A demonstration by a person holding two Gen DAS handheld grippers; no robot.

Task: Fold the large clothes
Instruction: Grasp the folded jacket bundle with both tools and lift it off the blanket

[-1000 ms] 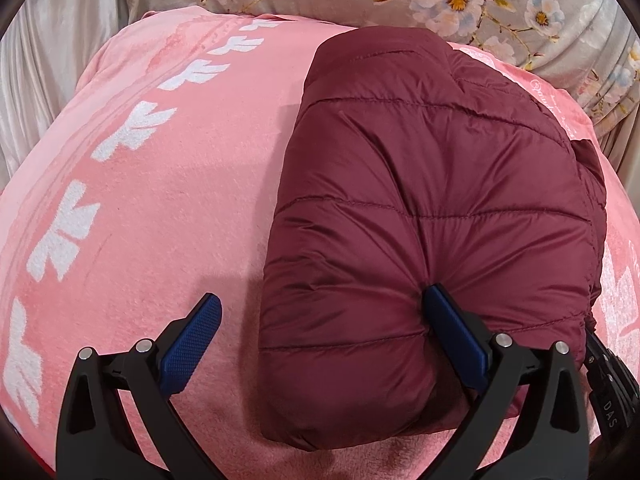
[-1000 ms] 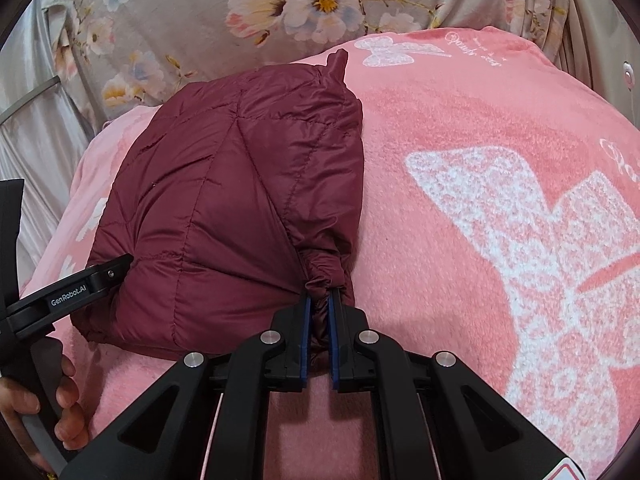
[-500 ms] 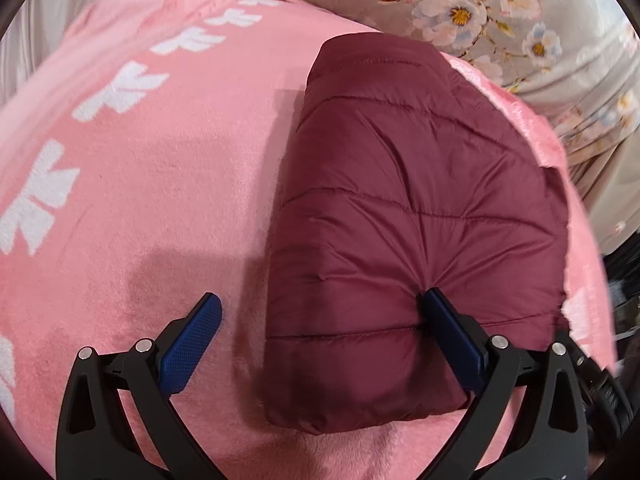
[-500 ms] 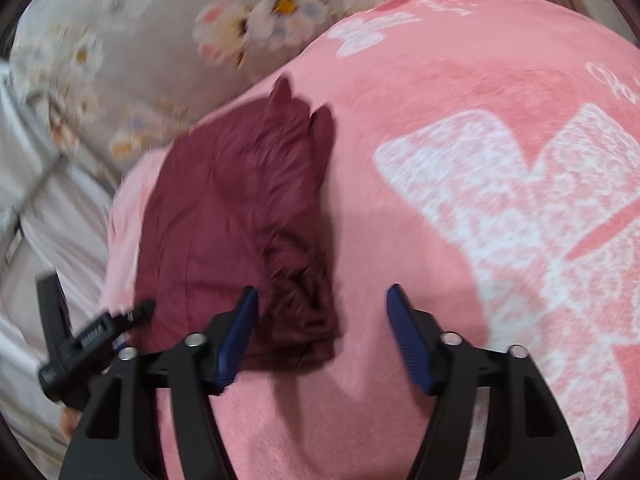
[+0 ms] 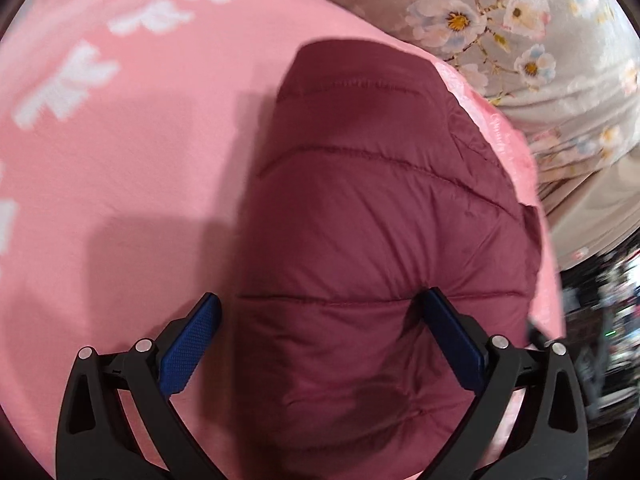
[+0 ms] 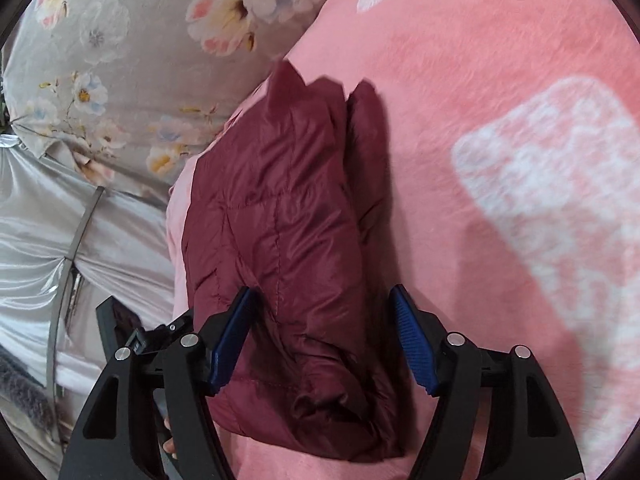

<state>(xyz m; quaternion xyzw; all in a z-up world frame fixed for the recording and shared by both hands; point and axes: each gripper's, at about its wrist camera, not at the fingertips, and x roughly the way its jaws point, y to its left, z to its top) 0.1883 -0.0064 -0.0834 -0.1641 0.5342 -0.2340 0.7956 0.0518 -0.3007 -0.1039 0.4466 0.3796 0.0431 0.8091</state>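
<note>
Jacket (image 6: 280,240) sits folded on the pink blanket (image 6: 500,160). We've just let go of its cuff: right gripper (image 6: 324,336) fingers have been opening and now straddle it loosely. Left gripper (image 5: 320,344) stays wide, one finger probably nudging fabric. Fold looks basically done.

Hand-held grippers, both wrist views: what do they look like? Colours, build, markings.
Both match. The left hand-held gripper and the right hand-held gripper each have two matte black, angular plastic fingers with triangular cut-outs and silver round screw heads at the joints. The fingertips carry blue pads with a fine knurled texture. No cables or sleeves show. In the right wrist view, the other unit's black body shows at lower left; its marking is unreadable.
</note>
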